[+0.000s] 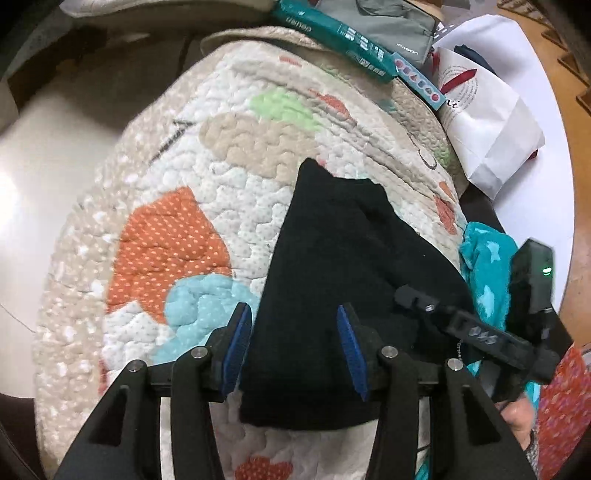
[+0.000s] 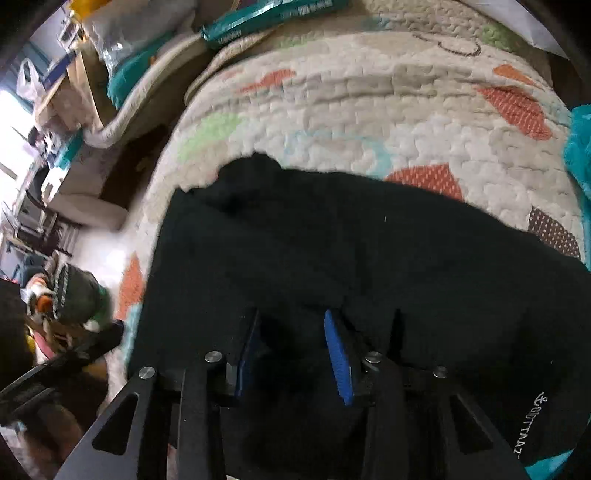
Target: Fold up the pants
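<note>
Black pants [image 1: 332, 258] lie folded lengthwise on a quilted patchwork blanket [image 1: 177, 229], narrow end pointing away. My left gripper [image 1: 293, 325] is open with its blue pads either side of the near end, above the cloth. The right gripper shows in the left wrist view [image 1: 417, 301] at the pants' right edge. In the right wrist view the pants [image 2: 332, 240] fill the lower half, with white lettering [image 2: 528, 428] at the lower right. My right gripper [image 2: 291, 332] is open, its blue pads low over the black cloth; whether they touch it I cannot tell.
A teal patterned cloth [image 1: 487, 266] lies right of the pants. A white paper bag [image 1: 484, 118], a teal packet [image 1: 332, 33] and a grey pouch [image 1: 399, 26] sit at the blanket's far edge. The blanket's left edge drops to a pale floor [image 1: 44, 147].
</note>
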Demonstrator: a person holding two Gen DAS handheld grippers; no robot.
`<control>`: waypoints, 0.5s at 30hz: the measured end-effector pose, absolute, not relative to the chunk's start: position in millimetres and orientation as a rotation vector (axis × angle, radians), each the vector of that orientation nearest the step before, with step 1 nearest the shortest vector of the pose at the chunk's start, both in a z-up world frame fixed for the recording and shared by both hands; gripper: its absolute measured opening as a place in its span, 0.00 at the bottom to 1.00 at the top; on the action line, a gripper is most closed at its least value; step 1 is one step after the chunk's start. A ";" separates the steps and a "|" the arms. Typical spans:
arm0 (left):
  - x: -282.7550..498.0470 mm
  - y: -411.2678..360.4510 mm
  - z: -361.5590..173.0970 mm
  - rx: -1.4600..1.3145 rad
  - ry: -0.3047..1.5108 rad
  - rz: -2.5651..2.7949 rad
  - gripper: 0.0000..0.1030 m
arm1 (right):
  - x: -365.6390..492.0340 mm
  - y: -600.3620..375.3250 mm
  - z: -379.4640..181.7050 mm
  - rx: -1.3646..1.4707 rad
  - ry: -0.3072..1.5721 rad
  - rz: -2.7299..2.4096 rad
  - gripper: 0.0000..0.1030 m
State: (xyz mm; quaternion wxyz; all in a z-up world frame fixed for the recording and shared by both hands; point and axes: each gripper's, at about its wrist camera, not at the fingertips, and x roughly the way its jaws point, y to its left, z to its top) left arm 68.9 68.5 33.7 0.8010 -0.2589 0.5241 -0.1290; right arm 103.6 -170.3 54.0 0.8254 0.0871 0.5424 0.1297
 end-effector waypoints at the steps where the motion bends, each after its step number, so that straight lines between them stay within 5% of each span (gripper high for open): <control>1: 69.1 66.5 30.7 -0.559 1.125 -0.281 0.47 | 106.8 -164.5 61.1 0.149 1.134 0.275 0.40; 5: 75.7 50.1 18.1 -0.568 1.112 -0.315 0.54 | 129.1 -132.4 82.3 0.076 1.109 0.336 0.57; 11: 73.7 46.0 13.3 -0.556 1.075 -0.339 0.56 | 190.7 -56.0 66.1 0.033 1.248 0.382 0.60; 13: 70.2 43.8 12.2 -0.488 1.081 -0.298 0.28 | 203.7 -35.3 47.7 -0.073 1.323 0.320 0.60; 15: 66.6 43.3 11.4 -0.460 1.090 -0.299 0.17 | 208.3 -18.3 28.1 -0.184 1.382 0.260 0.55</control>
